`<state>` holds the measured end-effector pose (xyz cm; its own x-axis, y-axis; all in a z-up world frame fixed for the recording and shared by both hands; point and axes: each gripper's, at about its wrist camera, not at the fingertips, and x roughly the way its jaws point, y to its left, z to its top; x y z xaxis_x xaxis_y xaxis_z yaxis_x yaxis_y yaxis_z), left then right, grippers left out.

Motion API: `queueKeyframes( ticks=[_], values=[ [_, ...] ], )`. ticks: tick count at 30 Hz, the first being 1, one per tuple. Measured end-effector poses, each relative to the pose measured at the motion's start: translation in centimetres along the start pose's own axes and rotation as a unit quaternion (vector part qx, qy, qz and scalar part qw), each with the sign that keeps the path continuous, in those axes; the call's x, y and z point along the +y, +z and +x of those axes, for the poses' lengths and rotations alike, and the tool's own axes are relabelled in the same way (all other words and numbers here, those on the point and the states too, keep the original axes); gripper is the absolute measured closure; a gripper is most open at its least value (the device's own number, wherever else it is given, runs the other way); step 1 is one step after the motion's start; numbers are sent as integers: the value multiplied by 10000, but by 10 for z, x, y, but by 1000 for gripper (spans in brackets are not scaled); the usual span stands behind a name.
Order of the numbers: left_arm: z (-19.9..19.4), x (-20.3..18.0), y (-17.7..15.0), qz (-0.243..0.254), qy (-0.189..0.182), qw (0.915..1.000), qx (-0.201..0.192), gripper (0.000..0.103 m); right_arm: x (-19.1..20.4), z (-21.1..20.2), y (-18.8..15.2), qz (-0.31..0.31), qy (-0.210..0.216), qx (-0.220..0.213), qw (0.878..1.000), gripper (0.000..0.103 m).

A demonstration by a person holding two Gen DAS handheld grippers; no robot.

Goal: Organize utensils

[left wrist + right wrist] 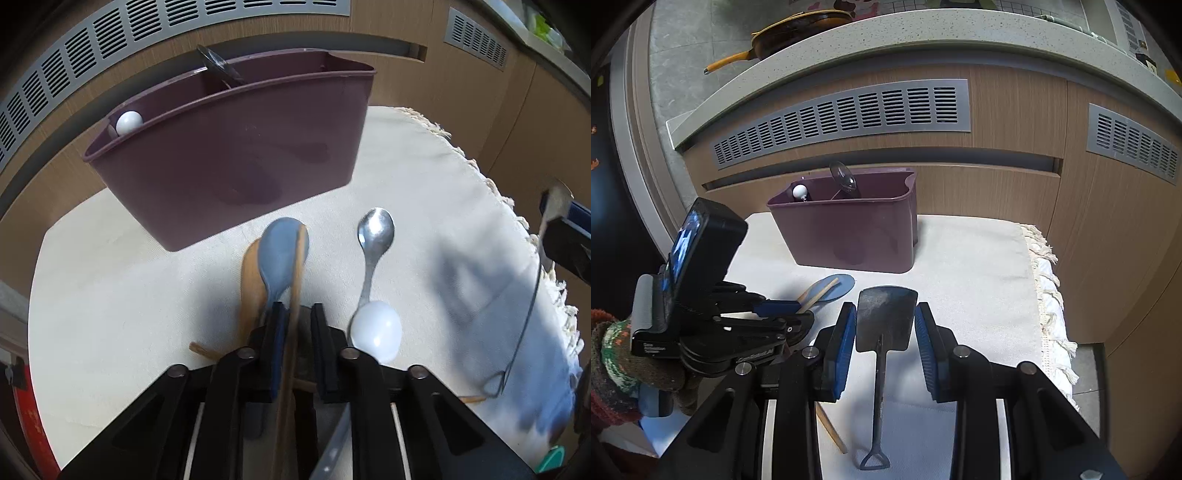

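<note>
My left gripper (pixel 297 310) is shut on a thin wooden utensil (pixel 295 280) seen edge-on, low over the cream cloth (pixel 424 177). Under it lie a grey-blue spoon (pixel 280 254) and a wooden spoon (pixel 249 280). To the right lie a metal spoon (pixel 375 229) and a white spoon (pixel 376 330). The purple caddy (pixel 229 166) stands behind, with a white-tipped item (pixel 129 122) and a dark utensil (pixel 221 66) inside. My right gripper (pixel 886 314) grips a black spatula (pixel 886 317) by the blade, handle hanging towards the camera. The left gripper (pixel 801 314) sits to its left.
The cloth has a fringed edge (pixel 1049 295) on the right, and the table drops off beyond it. Wooden cabinet fronts with grey vent grilles (pixel 842 118) rise behind the caddy (pixel 849 229). A yellow-handled pan (pixel 798 29) sits on the counter. A gloved hand (pixel 613 350) holds the left gripper.
</note>
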<state>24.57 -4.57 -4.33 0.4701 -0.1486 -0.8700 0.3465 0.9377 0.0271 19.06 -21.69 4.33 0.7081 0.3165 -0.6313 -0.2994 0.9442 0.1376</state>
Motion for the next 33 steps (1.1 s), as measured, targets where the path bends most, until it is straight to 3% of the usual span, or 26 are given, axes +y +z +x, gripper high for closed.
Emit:
queueKeyframes(
  ticks=[3, 8, 11, 15, 17, 18, 26, 29, 31, 33],
  values=[
    [-10, 10, -1, -256, -226, 9993, -161, 97, 1, -1, -1, -20, -10, -8, 10000, 73],
    [-65, 24, -9, -767, -731, 9902, -910, 97, 2, -9, 0, -38, 47, -56, 10000, 73],
    [-97, 24, -16, -826, -736, 9839, -1402, 97, 6, -16, 3, -98, 77, -123, 9998, 73],
    [-117, 29, -22, -953, -789, 9772, -1724, 97, 12, -22, 6, -74, 126, -185, 9997, 74],
    [-124, 30, -24, -1046, -845, 9736, -1842, 97, 14, -24, 7, -54, 173, -184, 9997, 93],
    [-127, 32, -25, -1065, -868, 9723, -1891, 97, 15, -25, 8, -52, 168, -181, 9997, 96],
    [-144, 43, -33, -1149, -799, 9672, -2121, 97, 16, -23, 14, -109, 274, -115, 9995, 96],
    [-146, 49, -39, -1217, -786, 9664, -2124, 97, 12, -4, 8, -203, 509, 394, 9977, 93],
    [-143, 52, -43, -1278, -779, 9662, -2101, 97, 7, 13, 1, -146, 387, 650, 9970, 76],
    [-138, 59, -45, -1356, -789, 9659, -2061, 97, 0, 27, -3, -29, 331, 808, 9962, 74]
  ],
)
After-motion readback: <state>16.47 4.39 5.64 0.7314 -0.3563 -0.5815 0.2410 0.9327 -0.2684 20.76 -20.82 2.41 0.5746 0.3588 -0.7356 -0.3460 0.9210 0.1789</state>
